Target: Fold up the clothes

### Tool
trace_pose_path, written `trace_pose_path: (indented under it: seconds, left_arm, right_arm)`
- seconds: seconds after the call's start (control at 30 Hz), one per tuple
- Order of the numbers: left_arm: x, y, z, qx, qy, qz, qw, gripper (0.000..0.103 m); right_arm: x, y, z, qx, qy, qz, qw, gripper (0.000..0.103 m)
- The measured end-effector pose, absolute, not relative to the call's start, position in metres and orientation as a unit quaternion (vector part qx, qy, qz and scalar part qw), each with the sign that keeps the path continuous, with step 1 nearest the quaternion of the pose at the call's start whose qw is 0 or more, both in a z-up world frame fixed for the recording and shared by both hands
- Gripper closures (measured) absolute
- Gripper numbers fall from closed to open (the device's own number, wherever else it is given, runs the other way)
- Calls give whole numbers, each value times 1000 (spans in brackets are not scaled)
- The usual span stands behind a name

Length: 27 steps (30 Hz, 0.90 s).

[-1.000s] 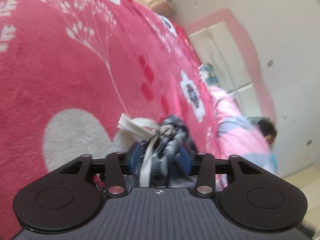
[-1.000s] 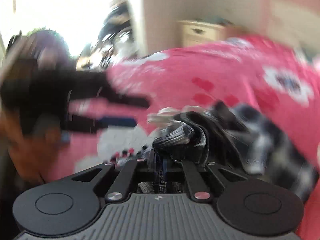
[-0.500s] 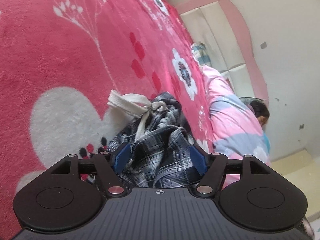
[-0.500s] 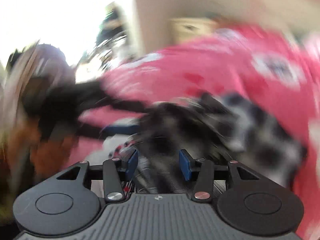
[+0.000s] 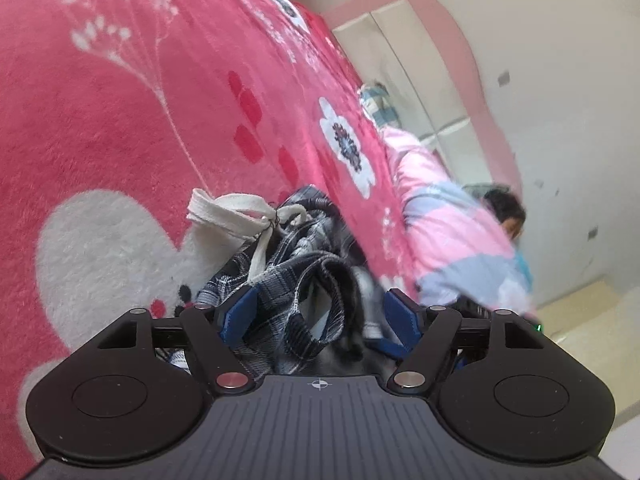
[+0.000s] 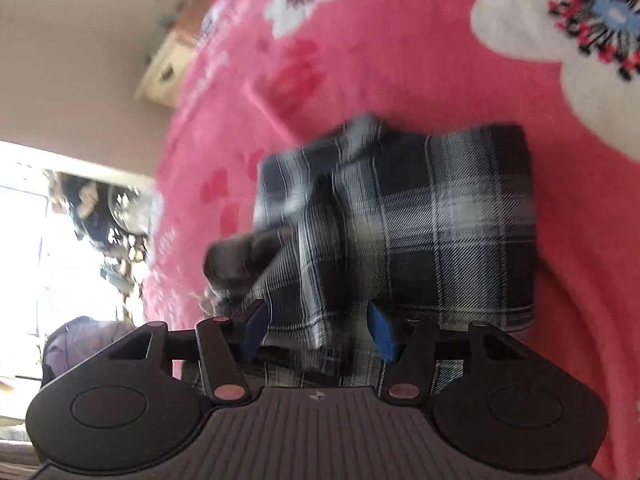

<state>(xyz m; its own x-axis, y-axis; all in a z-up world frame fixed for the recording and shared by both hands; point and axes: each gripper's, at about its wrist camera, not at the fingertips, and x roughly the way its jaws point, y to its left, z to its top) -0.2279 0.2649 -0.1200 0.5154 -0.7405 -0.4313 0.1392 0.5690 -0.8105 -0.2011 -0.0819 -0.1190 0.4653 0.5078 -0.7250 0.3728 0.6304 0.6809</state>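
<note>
The plaid garment (image 6: pixel 420 220) lies on the pink blanket (image 6: pixel 400 60), straight ahead of both tongs. In the right view its long axis runs away from the right tongs (image 6: pixel 318 330), with a straight hem at the far end and a straight edge down the right side; the left side is bunched and smeared by blur, so its outline there cannot be made out. Its near end is cut off behind the tongs' body. In the left view the garment is a rumpled heap, its waistband looped between the blue pads (image 5: pixel 240 312) of the left tongs (image 5: pixel 320 314), and a cream drawstring (image 5: pixel 244 216) trails ahead and to the left. The cloth is dark grey, black and white check. Both tongs stand wide apart, with cloth lying loose between the pads and not pinched.
</note>
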Motion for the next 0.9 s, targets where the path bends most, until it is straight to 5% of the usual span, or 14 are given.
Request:
trace_pose_path:
  seconds: [0.13, 0.27, 0.4, 0.47, 0.57, 0.67, 0.7, 0.9]
  left_arm:
    - [-231, 254, -116, -305, 399, -272, 821, 36]
    - [-230, 245, -120, -270, 413, -269, 827, 51]
    - [-231, 244, -121, -261, 411, -274, 829, 72]
    - [-232, 246, -118, -264, 399, -282, 832, 72]
    - [-232, 247, -118, -270, 387, -286, 834, 72]
    - [-228, 247, -123, -280, 395, -274, 831, 71]
    - [-228, 248, -124, -283, 397, -272, 830, 71]
    - [-225, 251, -129, -299, 407, -261, 823, 65]
  right_arm:
    - [-191, -67, -123, 406, 545, 58, 732, 49]
    - [-196, -65, -123, 404, 548, 68, 730, 88]
    - [-202, -74, -113, 443, 511, 90, 731, 92]
    - [-196, -79, -108, 469, 491, 96, 728, 92]
    - [-176, -81, -105, 521, 457, 99, 714, 86]
    - [-156, -84, -108, 577, 414, 106, 696, 49]
    - [-156, -89, -110, 597, 396, 112, 688, 44]
    - [-170, -114, -107, 629, 340, 137, 685, 42]
